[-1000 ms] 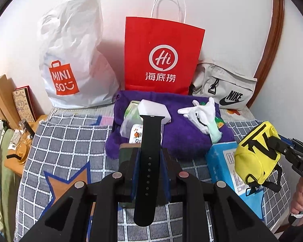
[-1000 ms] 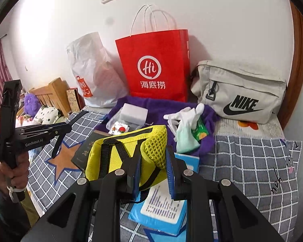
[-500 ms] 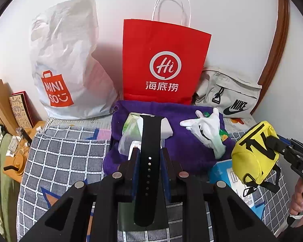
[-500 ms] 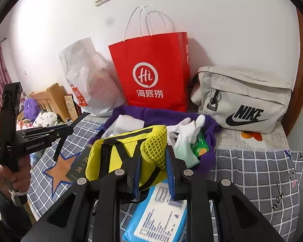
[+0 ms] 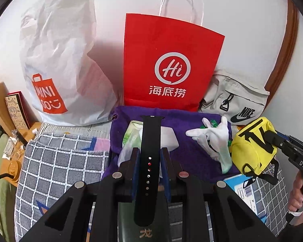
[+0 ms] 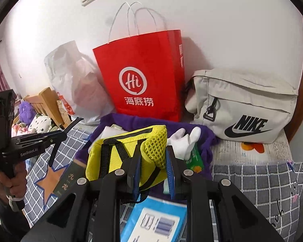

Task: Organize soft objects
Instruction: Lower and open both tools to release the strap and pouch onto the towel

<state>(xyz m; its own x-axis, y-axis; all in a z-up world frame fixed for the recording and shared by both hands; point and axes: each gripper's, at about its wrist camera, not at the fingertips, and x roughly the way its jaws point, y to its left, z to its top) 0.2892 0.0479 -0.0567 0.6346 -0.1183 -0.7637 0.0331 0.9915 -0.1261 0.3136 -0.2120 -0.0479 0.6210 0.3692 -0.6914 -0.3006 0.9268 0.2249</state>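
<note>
In the left wrist view, the black strap (image 5: 149,161) is pinched by the left gripper (image 5: 149,162) and has been carried closer to the red bag (image 5: 171,64). In the right wrist view, the yellow pouch (image 6: 127,157) is squeezed by the right gripper (image 6: 153,167) and has also been brought nearer the red bag (image 6: 143,76), so both may be dropped inside soon.

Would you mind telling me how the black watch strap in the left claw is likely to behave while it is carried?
The black watch strap probably stays fairly springy: it stands nearly straight above the left claw with little droop. It looks light, being thin and narrow. Its smooth surface may slide, as only its middle is pinched between the pads.
</note>
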